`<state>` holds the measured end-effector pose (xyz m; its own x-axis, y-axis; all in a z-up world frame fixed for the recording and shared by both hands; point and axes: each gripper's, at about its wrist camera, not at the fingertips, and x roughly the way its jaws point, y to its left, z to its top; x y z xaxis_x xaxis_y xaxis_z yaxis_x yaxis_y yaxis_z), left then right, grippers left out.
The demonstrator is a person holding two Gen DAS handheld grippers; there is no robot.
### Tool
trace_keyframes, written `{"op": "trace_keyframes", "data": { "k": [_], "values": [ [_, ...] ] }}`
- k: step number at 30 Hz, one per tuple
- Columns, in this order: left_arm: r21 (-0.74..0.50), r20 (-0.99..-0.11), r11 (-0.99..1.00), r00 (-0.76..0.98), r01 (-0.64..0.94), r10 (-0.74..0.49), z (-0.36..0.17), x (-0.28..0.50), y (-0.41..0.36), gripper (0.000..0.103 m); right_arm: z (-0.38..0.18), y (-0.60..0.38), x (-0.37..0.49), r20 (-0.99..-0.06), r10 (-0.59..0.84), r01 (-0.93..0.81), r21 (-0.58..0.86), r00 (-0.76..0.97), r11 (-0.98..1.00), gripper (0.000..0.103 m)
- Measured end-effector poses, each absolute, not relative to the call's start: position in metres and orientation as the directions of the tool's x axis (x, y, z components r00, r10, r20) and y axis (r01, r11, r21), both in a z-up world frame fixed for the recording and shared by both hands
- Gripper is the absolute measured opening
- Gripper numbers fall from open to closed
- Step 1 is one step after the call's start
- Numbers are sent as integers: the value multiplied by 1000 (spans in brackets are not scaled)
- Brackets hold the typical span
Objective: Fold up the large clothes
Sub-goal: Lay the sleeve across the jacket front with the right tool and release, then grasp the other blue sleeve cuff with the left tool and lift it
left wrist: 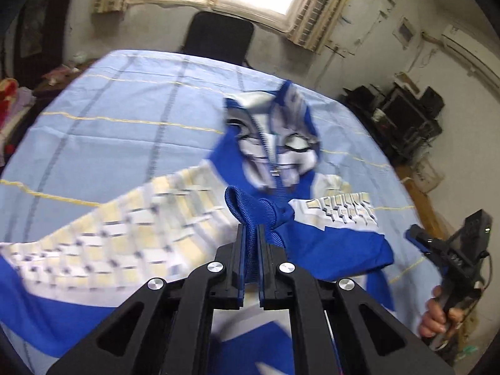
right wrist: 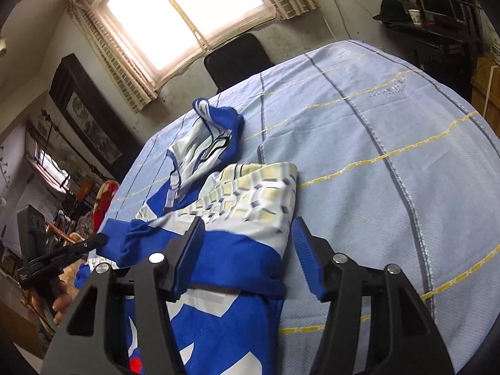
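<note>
A blue, white and pale-yellow jacket (left wrist: 131, 237) with a face-print hood (left wrist: 275, 143) lies spread on the light blue checked tablecloth (left wrist: 109, 109). My left gripper (left wrist: 250, 234) is shut on its blue ribbed cuff (left wrist: 247, 203), which sticks up between the pads. In the right wrist view the same gripper (right wrist: 100, 239) pinches that cuff at the left. My right gripper (right wrist: 247, 243) hovers over the jacket (right wrist: 237, 206), jaws apart, and its blue pads (right wrist: 306, 256) do not press the cloth. A hand (left wrist: 434, 315) holds it at the table's right edge.
A black chair (right wrist: 237, 56) stands behind the table under a bright window (right wrist: 181, 9). Dark shelves with equipment (left wrist: 406, 118) fill the right side of the room. Cluttered furniture and a red blanket (right wrist: 104, 200) sit at the left. Bare tablecloth (right wrist: 375, 156) stretches right of the jacket.
</note>
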<state>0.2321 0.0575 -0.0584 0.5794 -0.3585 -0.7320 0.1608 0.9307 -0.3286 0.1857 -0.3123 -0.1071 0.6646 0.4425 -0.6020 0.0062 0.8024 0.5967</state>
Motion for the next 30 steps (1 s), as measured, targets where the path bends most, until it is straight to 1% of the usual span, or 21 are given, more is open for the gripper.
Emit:
{"op": "trace_keyframes", "data": {
  "k": [1, 2, 4, 6, 7, 9, 10, 11, 13, 14, 16, 18, 20, 24, 28, 29, 30],
  "values": [
    [-308, -740, 941, 586, 141, -330, -61, 230, 66, 7, -107, -308, 186, -606, 447, -2, 592, 658, 806, 52],
    [-294, -750, 948, 586, 123, -308, -66, 228, 73, 7, -108, -302, 187, -613, 453, -11, 586, 647, 810, 48],
    [-297, -773, 949, 558, 101, -302, -80, 229, 82, 7, -111, -290, 190, -637, 458, -29, 564, 620, 825, 42],
    [-286, -793, 953, 534, 98, -293, -95, 229, 82, 8, -116, -273, 195, -681, 446, -45, 520, 581, 853, 37],
    [-273, -800, 957, 529, 97, -282, -99, 228, 81, 11, -120, -264, 198, -713, 432, -51, 488, 553, 871, 35],
    [-261, -803, 961, 531, 95, -270, -103, 225, 83, 15, -133, -250, 205, -796, 325, -23, 365, 510, 931, 24],
    [-268, -799, 958, 533, 98, -278, -102, 223, 84, 19, -138, -247, 207, -822, 271, -7, 310, 501, 951, 22],
    [-276, -793, 956, 539, 101, -286, -100, 222, 85, 25, -142, -247, 208, -840, 218, 8, 256, 497, 967, 21],
    [-272, -775, 956, 564, 109, -285, -90, 218, 85, 33, -143, -251, 209, -850, 208, 16, 246, 484, 969, 22],
    [-268, -765, 956, 578, 117, -285, -83, 217, 83, 35, -144, -253, 211, -857, 205, 20, 244, 473, 970, 25],
    [-279, -749, 949, 584, 147, -311, -73, 218, 77, 37, -146, -256, 214, -861, 216, 21, 254, 460, 967, 25],
    [-300, -745, 936, 567, 186, -352, -68, 223, 64, 37, -142, -260, 217, -860, 226, 33, 270, 458, 962, 25],
    [-302, -754, 925, 536, 231, -380, -69, 230, 45, 37, -130, -265, 222, -837, 235, 49, 296, 494, 954, 25],
    [-294, -780, 908, 474, 297, -408, -85, 244, 7, 37, -111, -257, 246, -793, 282, 22, 348, 541, 937, 25],
    [-260, -827, 924, 430, 282, -364, -121, 265, -12, 36, -131, -246, 276, -820, 269, 35, 331, 505, 943, 25],
    [-253, -814, 924, 454, 287, -364, -123, 265, -12, 34, -145, -249, 283, -835, 272, 60, 340, 478, 939, 22],
    [-245, -808, 924, 465, 294, -362, -124, 265, -12, 34, -150, -251, 282, -829, 282, 72, 358, 484, 931, 20]
  ]
}}
